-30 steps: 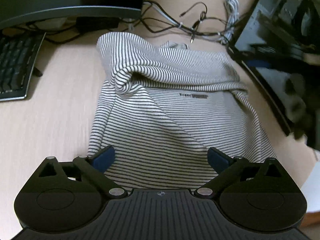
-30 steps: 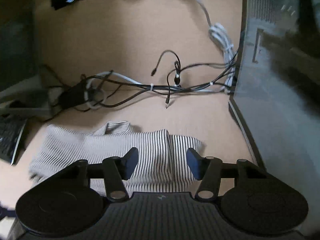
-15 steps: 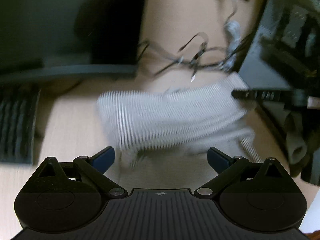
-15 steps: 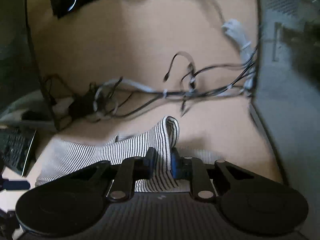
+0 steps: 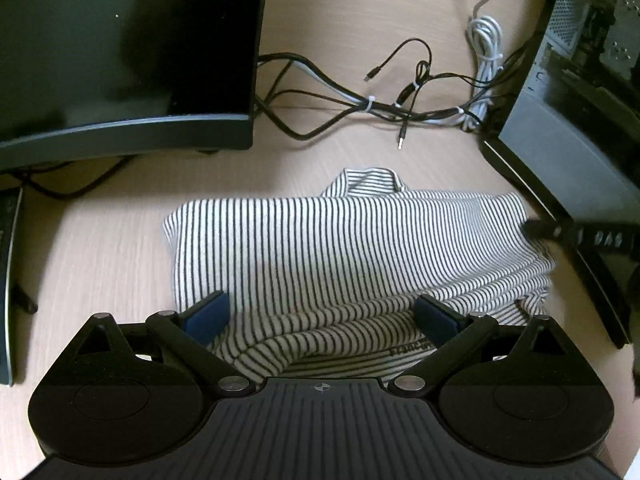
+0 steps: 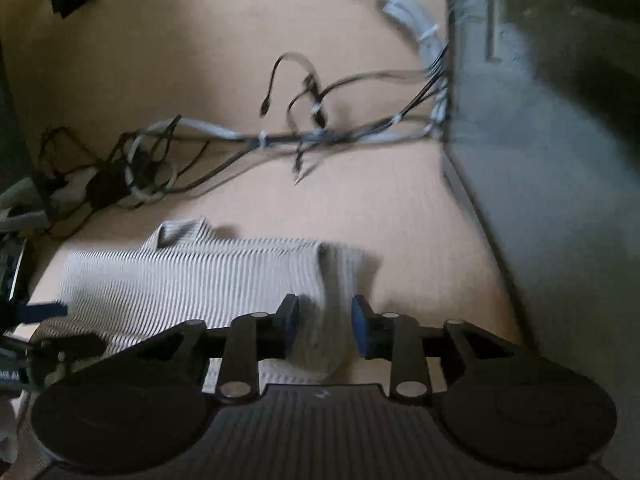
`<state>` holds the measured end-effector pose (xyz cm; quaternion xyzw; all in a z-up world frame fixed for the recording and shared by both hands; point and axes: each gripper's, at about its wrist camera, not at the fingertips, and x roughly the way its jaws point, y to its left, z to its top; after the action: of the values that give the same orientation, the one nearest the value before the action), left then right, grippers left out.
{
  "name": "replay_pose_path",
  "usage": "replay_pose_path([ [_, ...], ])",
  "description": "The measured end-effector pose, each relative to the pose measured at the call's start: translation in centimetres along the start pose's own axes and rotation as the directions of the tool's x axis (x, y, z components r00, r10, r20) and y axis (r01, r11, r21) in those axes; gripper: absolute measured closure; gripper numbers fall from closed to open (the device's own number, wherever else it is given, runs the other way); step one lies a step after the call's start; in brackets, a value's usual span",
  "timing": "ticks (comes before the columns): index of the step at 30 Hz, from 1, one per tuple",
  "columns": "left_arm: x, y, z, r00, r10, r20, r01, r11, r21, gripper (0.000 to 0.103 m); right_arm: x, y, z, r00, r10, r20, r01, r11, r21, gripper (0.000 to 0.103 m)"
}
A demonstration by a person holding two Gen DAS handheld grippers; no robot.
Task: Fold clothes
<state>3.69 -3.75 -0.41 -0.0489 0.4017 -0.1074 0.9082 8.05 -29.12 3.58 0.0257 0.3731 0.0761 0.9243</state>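
The striped shirt (image 5: 352,256) lies on the worktop (image 5: 104,256), between the monitor (image 5: 120,60) on one side and the computer case (image 5: 580,128) on the other. Its far part is folded over toward the near side, so the stripes there run crosswise to those below. The collar (image 5: 366,180) shows at the far edge, near the cables (image 5: 372,104).

The left claw (image 5: 322,318) is wide open above the near fold and holds nothing; I judge it is waiting to take the next edge. The right claw (image 6: 322,326) is partly open around a raised ridge of cloth at the shirt's right edge. The right wrist picture is blurred, so I cannot tell if its pads touch the cloth. The near hem is hidden under both tools.
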Motion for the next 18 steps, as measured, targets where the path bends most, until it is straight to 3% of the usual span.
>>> replay_pose_path([
  [3,0.0,0.1,-0.2,1.0,0.006,0.001,-0.006,1.0,0.007,0.002,-1.3,1.2,0.9,0.997,-0.018,0.073,0.022,0.998,-0.061,0.063],
  [6,-0.1,0.2,-0.3,1.0,0.017,-0.002,-0.017,1.0,0.021,0.002,-1.3,2.7,1.2,0.995,0.064,0.078,-0.057,0.994,-0.089,0.063],
  [8,-0.1,0.3,-0.3,1.0,0.02,-0.004,-0.02,1.0,0.014,0.002,0.1,3.7,0.7,0.994,0.106,0.017,-0.104,0.991,-0.088,0.063],
  [11,0.1,0.8,-0.1,1.0,0.013,-0.005,-0.013,1.0,-0.012,0.002,3.3,4.4,-1.1,0.994,0.08,-0.069,-0.087,0.991,-0.103,0.063],
  [13,0.5,1.1,0.1,1.0,0.015,-0.008,-0.015,1.0,-0.023,0.001,3.5,5.0,-1.2,0.996,0.069,-0.049,-0.076,0.983,-0.165,0.062],
  [18,1.4,1.4,0.5,0.999,0.035,-0.008,-0.035,0.999,-0.031,0.0,4.9,5.1,0.2,0.992,0.098,-0.074,-0.108,0.984,-0.144,0.062],
])
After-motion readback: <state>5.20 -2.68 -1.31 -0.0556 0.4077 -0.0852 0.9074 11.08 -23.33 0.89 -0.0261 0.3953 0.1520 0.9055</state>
